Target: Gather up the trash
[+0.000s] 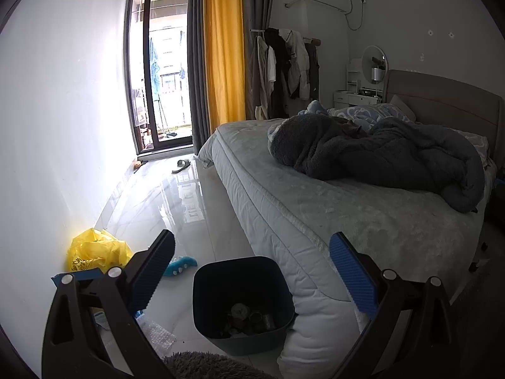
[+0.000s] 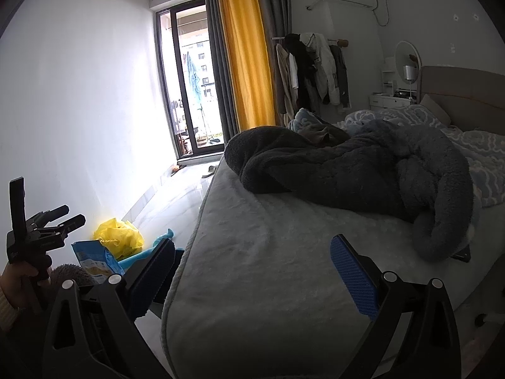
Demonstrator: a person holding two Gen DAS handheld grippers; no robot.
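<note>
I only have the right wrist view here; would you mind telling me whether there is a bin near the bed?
Observer: Yes, a dark bin stands on the floor against the bed corner, seen from the left wrist.
Operator: Thank you. Is it empty?
Observer: No, some dark scraps lie at its bottom.
Operator: Anything loose beside it?
Observer: Clear bubble wrap lies on the tiles just left of it, under the open left gripper.
</note>
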